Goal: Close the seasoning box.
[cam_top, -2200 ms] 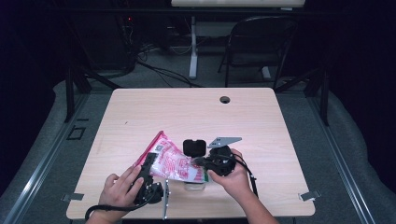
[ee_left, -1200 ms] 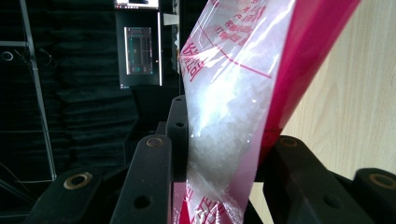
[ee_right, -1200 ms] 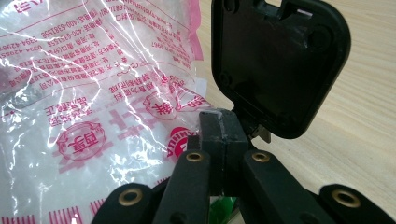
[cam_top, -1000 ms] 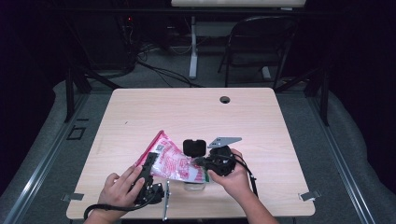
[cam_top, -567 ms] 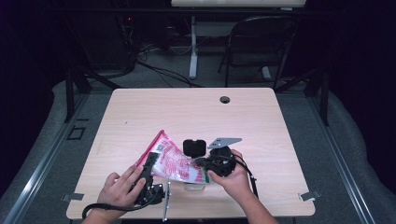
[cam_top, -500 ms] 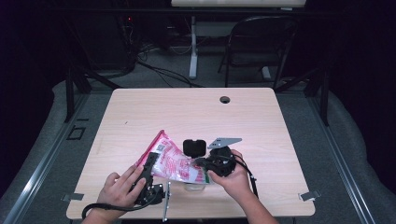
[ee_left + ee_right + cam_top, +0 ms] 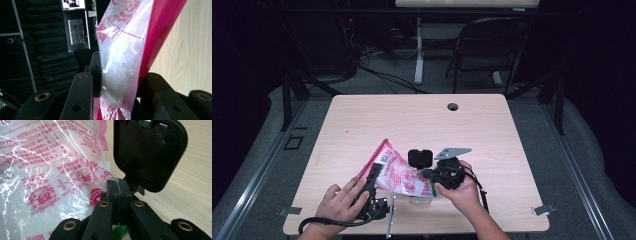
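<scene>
A pink-and-clear plastic bag (image 7: 394, 172) of white grains hangs between both grippers, lifted off the wooden table (image 7: 412, 125) near its front edge. My left gripper (image 7: 373, 175) is shut on the bag's lower left part; in the left gripper view its pads (image 7: 96, 72) squeeze the grain-filled film (image 7: 122, 50). My right gripper (image 7: 426, 175) is shut on the bag's right corner, with thin clear film pinched at its tips (image 7: 117, 184). The printed bag (image 7: 45, 170) spreads to the left. A black square lid (image 7: 150, 152) stands open right behind those tips (image 7: 420, 157).
A small clear container (image 7: 419, 201) sits under the bag's right end, mostly hidden. The table has a round cable hole (image 7: 453, 106) at the back. A dark folding chair (image 7: 492, 45) and cables are on the floor beyond. A lit screen (image 7: 78, 31) glows in the dark background.
</scene>
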Action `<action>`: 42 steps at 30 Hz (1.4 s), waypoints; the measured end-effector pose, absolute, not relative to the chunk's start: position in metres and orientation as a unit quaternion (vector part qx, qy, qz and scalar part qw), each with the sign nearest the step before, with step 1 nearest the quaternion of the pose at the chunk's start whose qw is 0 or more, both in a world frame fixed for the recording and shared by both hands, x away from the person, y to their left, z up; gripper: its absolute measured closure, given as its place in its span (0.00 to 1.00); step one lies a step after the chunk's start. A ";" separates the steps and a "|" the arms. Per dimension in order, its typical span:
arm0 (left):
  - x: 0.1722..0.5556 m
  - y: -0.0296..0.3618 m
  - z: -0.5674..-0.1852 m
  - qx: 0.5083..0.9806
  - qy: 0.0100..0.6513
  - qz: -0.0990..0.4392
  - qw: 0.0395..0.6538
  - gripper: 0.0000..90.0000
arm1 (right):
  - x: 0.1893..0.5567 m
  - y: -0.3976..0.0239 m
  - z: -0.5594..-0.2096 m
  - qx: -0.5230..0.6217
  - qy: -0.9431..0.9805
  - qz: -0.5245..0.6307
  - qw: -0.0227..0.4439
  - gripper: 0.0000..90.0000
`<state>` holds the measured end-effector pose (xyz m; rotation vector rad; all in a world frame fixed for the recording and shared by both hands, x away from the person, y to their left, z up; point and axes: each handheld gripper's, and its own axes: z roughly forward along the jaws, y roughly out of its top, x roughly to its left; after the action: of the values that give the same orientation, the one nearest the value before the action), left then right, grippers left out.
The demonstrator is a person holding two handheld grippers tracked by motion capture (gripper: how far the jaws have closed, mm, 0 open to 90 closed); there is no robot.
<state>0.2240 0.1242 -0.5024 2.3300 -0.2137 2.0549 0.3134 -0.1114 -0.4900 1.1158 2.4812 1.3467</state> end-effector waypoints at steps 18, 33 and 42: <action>0.223 0.123 -0.499 0.751 -0.074 0.656 0.004 0.80 | 0.314 -0.112 -0.490 0.366 0.817 0.442 0.055 1.00; 0.223 0.122 -0.497 0.747 -0.092 0.658 -0.006 0.81 | 0.314 -0.112 -0.490 0.366 0.817 0.443 0.053 1.00; 0.223 0.122 -0.495 0.746 -0.099 0.659 -0.009 0.81 | 0.314 -0.111 -0.490 0.366 0.816 0.445 0.055 1.00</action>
<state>0.2226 0.1222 -0.4954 2.3562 -0.3127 2.0818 0.3136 -0.1115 -0.4900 1.1113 2.4763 1.3508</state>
